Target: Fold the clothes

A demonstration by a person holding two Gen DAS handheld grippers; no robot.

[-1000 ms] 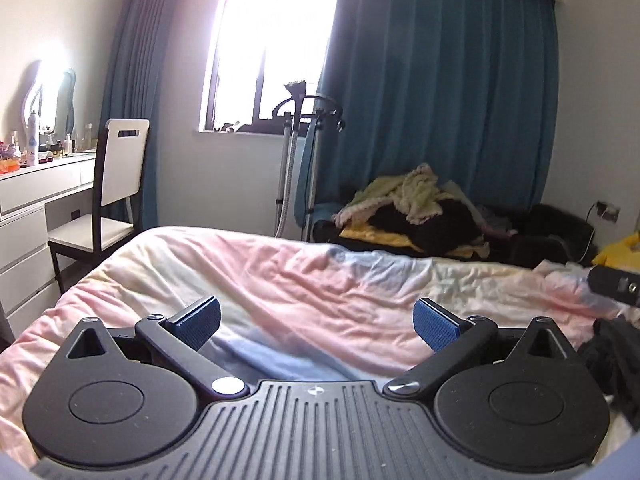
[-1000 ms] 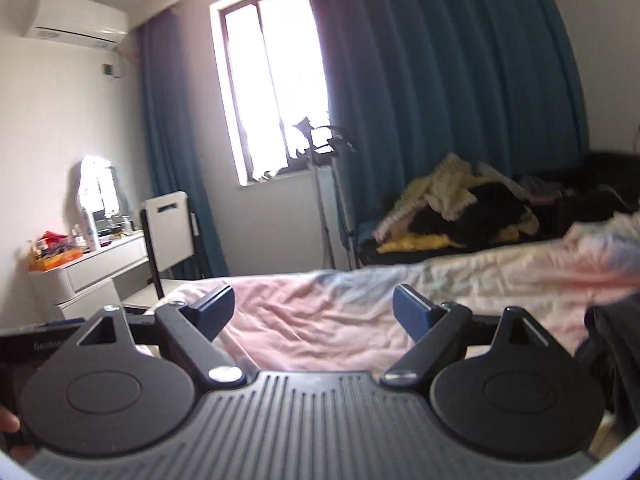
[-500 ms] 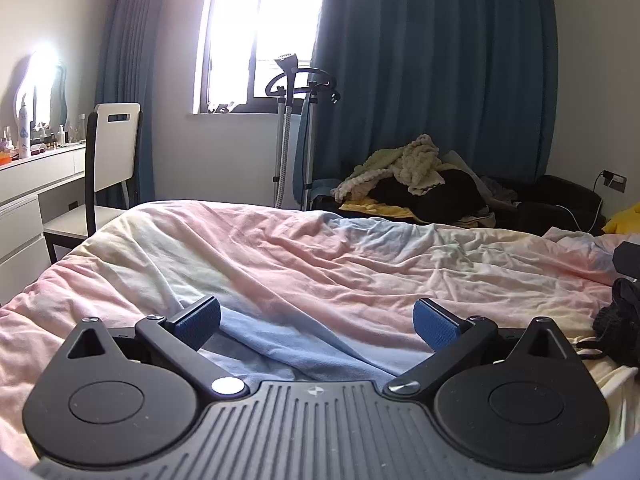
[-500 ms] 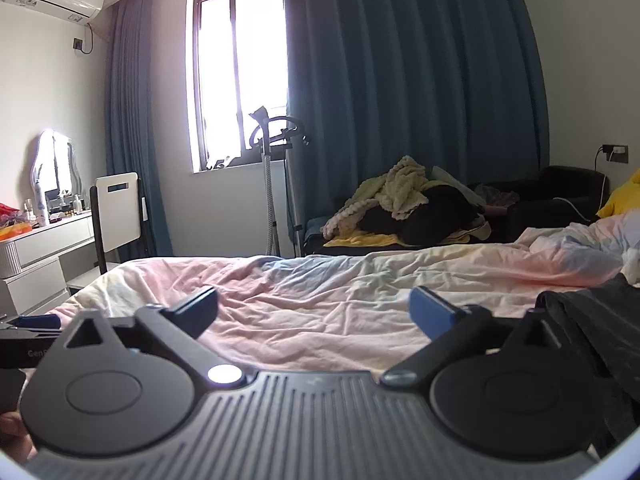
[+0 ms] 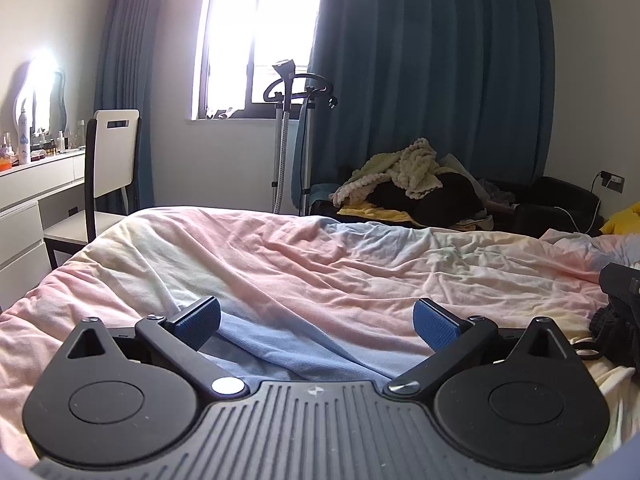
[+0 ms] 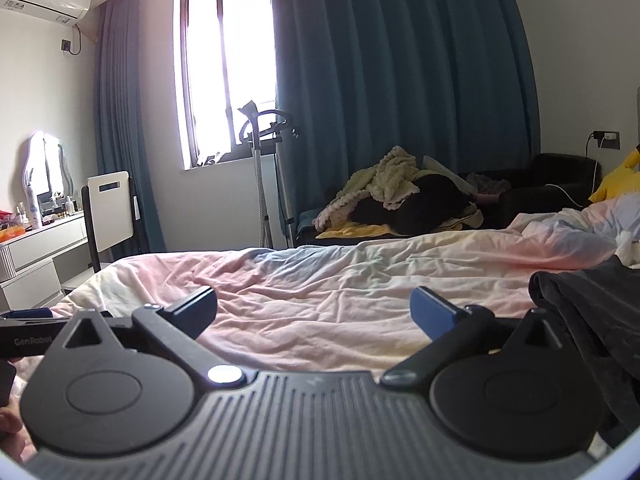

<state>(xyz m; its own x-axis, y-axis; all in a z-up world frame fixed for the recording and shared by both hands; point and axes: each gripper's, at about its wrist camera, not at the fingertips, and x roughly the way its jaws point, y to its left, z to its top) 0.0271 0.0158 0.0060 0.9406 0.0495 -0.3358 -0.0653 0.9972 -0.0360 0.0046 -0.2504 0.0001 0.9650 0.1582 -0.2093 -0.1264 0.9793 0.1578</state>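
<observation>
Left wrist view: the left gripper (image 5: 316, 320) is hovering low over a bed, its jaws standing wide apart with nothing between them. Its blue pads (image 5: 199, 317) are ribbed rubber on black angular arms. Below it a soft duvet (image 5: 340, 264) is lying rumpled in pastel pink, cream and blue, creased all over. At the far right edge a dark garment (image 5: 612, 336) is bunching in a knitted-looking heap, beside part of the other black tool.

Right wrist view: the right gripper (image 6: 314, 308) is also sitting spread fully open and empty, aimed across the same duvet (image 6: 320, 280). The dark garment (image 6: 592, 312) is lying just to its right, a limp, matte grey-black cloth draped in loose folds, not between the jaws. Beyond the bed, a fluffy pile of clothes (image 6: 392, 192) is resting on a dark couch beneath heavy blue curtains.

The likely risk: the duvet is loose and wrinkled, so closing jaws could be pinching bedding along with the garment and dragging both. The crumpled cloth is hiding its edges, so a grip may be catching several layers and spoiling the fold.
</observation>
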